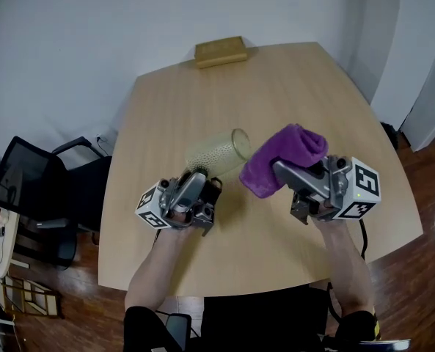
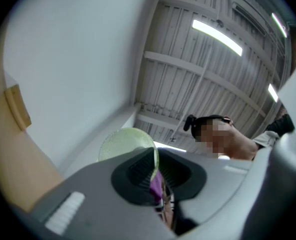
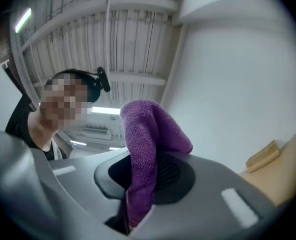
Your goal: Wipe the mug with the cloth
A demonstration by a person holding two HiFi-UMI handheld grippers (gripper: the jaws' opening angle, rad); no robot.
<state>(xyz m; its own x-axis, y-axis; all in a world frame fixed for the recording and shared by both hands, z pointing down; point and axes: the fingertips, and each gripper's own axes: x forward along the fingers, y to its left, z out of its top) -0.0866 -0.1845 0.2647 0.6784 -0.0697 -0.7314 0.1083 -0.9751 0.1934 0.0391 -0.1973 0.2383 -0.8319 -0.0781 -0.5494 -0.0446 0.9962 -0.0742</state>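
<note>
Left gripper [image 1: 201, 179]: angled up, clamped on mug [image 1: 217, 151] rim. Right gripper [image 1: 282, 169]: angled up, clamped on cloth [image 1: 289, 152], just beside mug. Open table [image 1: 276, 79] beyond both.

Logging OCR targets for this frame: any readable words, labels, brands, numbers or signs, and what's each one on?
None readable in any view.
On the left marker cube, behind the left claw: black-and-white code squares, no letters.
On the right marker cube, behind the right claw: the same, code squares only.
On the mug, the cloth and the tan block: no print visible.
</note>
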